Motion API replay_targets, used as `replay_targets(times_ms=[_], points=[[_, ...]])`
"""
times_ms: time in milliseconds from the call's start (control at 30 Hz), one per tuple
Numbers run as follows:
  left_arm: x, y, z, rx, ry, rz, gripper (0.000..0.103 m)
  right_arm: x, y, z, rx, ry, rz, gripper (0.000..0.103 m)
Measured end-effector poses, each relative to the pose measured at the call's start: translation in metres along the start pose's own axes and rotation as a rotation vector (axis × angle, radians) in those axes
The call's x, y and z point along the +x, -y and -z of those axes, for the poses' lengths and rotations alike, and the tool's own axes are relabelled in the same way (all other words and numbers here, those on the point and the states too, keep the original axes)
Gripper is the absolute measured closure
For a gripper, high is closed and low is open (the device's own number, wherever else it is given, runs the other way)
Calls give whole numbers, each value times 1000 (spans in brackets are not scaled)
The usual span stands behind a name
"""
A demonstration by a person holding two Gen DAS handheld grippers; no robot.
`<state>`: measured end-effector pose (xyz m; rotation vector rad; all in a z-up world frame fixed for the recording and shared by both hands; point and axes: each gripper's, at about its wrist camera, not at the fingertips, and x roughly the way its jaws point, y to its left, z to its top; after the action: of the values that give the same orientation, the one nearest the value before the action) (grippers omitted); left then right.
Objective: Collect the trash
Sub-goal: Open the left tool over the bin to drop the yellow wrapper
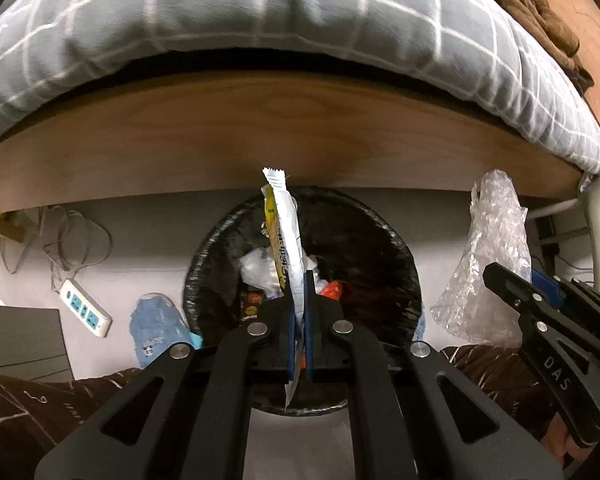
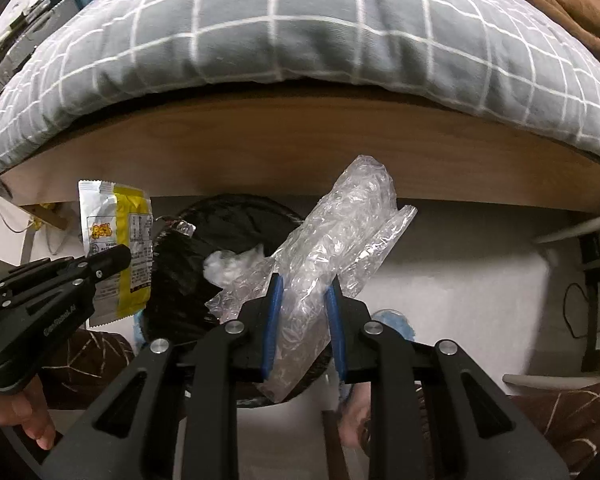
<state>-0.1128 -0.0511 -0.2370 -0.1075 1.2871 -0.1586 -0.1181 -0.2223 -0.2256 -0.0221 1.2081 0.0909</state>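
Observation:
My left gripper (image 1: 299, 280) is shut on a white and yellow snack wrapper (image 1: 286, 232), held edge-on above the round black-lined trash bin (image 1: 396, 264). The bin holds several pieces of trash (image 1: 260, 270). My right gripper (image 2: 303, 284) is shut on a wad of clear bubble wrap (image 2: 332, 236), held over the right side of the bin (image 2: 180, 272). The right gripper also shows at the right of the left wrist view (image 1: 512, 280) with the bubble wrap (image 1: 488, 256). The left gripper (image 2: 112, 260) and wrapper (image 2: 116, 248) show at the left of the right wrist view.
A wooden bed frame (image 1: 260, 132) with a grey checked quilt (image 1: 260, 12) overhangs the bin. A white power strip (image 1: 86, 312) with cables and a blue slipper (image 1: 156, 328) lie on the floor to the left. A dark box (image 1: 20, 340) stands at far left.

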Motion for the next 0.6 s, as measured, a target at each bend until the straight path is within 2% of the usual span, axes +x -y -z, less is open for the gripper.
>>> replay_targets(times_ms=[267, 333, 400, 467, 533, 600], points=[[15, 6, 3, 8, -13, -26, 96, 11, 5, 2, 21, -23, 2, 82], [18, 4, 4, 8, -20, -42, 83, 12, 0, 3, 11, -20, 1, 82], [17, 2, 4, 6, -6, -69, 53, 10, -3, 3, 2, -15, 2, 82], [14, -2, 5, -3, 9, -80, 42, 9, -1, 3, 0, -18, -2, 82], [11, -6, 5, -7, 14, -84, 38, 7, -3, 3, -3, -13, -9, 82], [8, -11, 6, -5, 18, -101, 28, 9, -10, 2, -12, -17, -16, 82]])
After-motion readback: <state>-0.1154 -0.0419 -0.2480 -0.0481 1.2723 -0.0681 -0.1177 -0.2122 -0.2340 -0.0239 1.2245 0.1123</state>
